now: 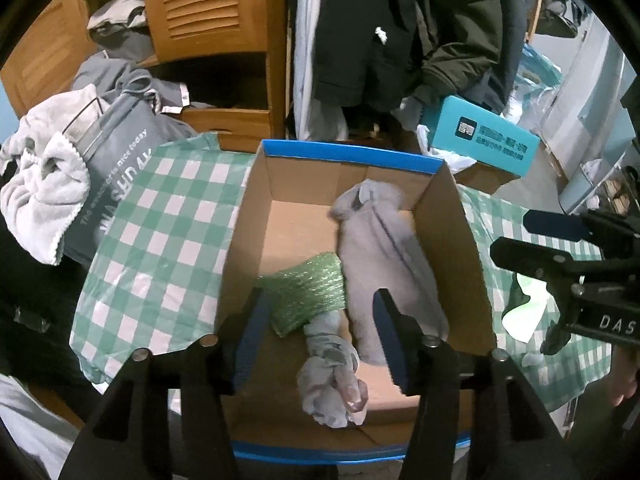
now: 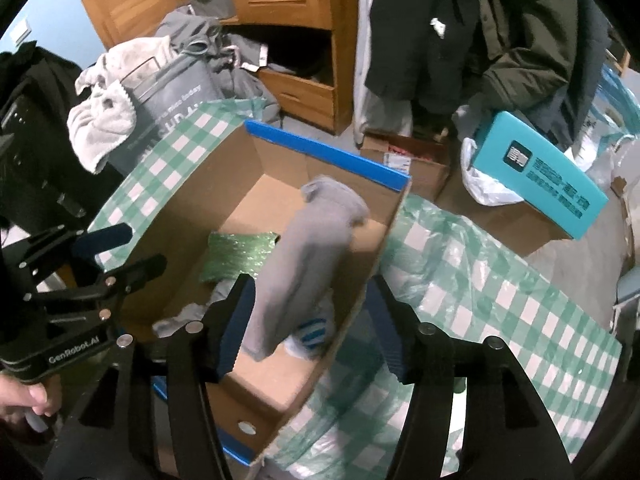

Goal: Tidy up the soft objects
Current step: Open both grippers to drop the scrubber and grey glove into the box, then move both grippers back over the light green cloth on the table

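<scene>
A cardboard box (image 1: 248, 216) with a blue rim stands on a green-checked cloth (image 1: 160, 216). Inside lie a grey cloth roll (image 1: 384, 256), a green sparkly pad (image 1: 308, 284) and a knotted grey cloth (image 1: 332, 380). My left gripper (image 1: 320, 336) is open above the box's near end, empty. My right gripper (image 2: 316, 324) is open, straddling the box's right wall (image 2: 360, 280); the grey roll (image 2: 304, 264) lies between its fingers, blurred, not gripped. The green pad (image 2: 240, 256) shows beside it. Each gripper appears in the other's view, the right one (image 1: 560, 272) and the left one (image 2: 100, 268).
A grey laundry bag (image 1: 116, 172) draped with a white towel (image 1: 44, 192) stands left of the box. A wooden cabinet (image 1: 224, 40) and hanging dark coats (image 1: 420, 28) are behind. A teal box (image 1: 480, 136) on cardboard cartons sits at the right.
</scene>
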A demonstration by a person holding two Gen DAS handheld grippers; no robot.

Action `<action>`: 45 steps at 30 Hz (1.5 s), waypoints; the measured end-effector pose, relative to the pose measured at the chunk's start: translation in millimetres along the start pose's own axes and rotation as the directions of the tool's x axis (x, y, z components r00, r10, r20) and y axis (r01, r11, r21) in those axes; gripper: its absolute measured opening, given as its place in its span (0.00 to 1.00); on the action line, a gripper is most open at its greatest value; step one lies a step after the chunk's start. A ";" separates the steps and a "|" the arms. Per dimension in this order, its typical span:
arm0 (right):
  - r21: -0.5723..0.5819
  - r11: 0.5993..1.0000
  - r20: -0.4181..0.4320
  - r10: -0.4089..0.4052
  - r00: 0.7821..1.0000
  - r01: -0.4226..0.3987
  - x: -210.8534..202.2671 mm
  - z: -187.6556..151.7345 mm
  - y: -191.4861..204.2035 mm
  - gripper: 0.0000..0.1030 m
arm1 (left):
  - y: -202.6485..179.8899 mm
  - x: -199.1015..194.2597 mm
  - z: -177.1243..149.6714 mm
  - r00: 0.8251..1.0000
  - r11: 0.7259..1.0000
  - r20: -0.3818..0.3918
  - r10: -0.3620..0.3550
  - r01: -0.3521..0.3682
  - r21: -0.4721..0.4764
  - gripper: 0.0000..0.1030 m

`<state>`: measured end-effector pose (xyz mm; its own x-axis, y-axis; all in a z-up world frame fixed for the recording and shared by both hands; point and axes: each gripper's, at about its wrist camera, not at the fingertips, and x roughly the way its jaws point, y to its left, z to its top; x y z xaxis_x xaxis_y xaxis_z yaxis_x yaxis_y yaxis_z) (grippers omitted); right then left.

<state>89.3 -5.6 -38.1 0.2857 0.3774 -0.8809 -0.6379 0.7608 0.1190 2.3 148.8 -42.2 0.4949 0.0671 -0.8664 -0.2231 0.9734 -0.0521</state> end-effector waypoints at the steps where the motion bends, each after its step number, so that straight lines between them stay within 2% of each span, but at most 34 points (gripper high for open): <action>1: 0.003 1.000 0.000 -0.005 1.000 0.005 -0.9 -0.8 -2.4 0.61 | -2.8 0.1 0.0 1.000 1.000 0.000 0.000 0.000 0.008 0.56; 9: 0.017 0.999 0.012 -0.037 0.999 0.036 -11.3 -7.9 -16.3 0.63 | -24.8 1.9 -0.1 1.000 0.998 -0.012 -0.011 0.011 0.058 0.56; 24: 0.055 0.997 0.017 -0.062 0.998 0.061 -28.4 -28.7 -46.5 0.70 | -71.2 0.8 -5.7 1.000 0.987 -0.013 -0.022 0.024 0.158 0.67; 33: 0.121 0.988 0.011 -0.101 0.995 0.099 -42.2 -54.2 -86.7 0.71 | -112.6 6.6 -9.1 0.998 0.972 -0.041 -0.041 0.050 0.231 0.68; 45: 0.249 0.957 -0.014 -0.150 0.989 0.148 -55.2 -98.4 -151.6 0.71 | -180.1 18.9 -17.3 0.992 0.936 -0.093 -0.083 0.110 0.335 0.68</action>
<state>99.9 -193.7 -52.6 0.3679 0.2519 -0.8951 -0.3899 0.9157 0.0974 37.3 -29.1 -57.9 0.4312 -0.0351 -0.9016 0.1275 0.9916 0.0223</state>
